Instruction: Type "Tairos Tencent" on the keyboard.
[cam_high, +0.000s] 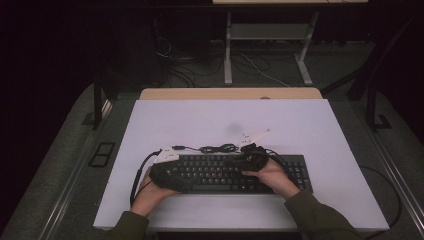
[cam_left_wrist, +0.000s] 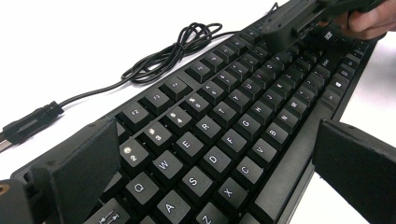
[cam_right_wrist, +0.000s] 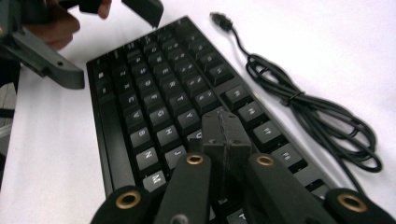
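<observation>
A black keyboard (cam_high: 225, 172) lies flat on the white surface (cam_high: 200, 120), lengthwise in front of the person, with both grippers over it. In the left gripper view its keys (cam_left_wrist: 212, 158) run between and beyond the two black jaws; the near end of the board is cut off at the bottom edge. The left gripper (cam_left_wrist: 215, 172) has its jaws spread wide, one on each long side of the board, and nothing is pressed between them; the pads stand clear of the keyboard's edges as far as the view shows. In the high view the left gripper (cam_high: 170, 175) sits over the board's left end and covers the keys there.

The right gripper (cam_right_wrist: 225, 140) has its jaws closed flat together with nothing between them, their tips just above the letter keys near the middle rows; whether they touch a key cannot be told. In the high view the right gripper (cam_high: 255, 157) and the person's hand hide part of the right half.

Beyond the far side of the jaws lies the keyboard's cable (cam_right_wrist: 308, 107), loosely coiled, its plug (cam_left_wrist: 30, 122) lying free on the surface.
</observation>
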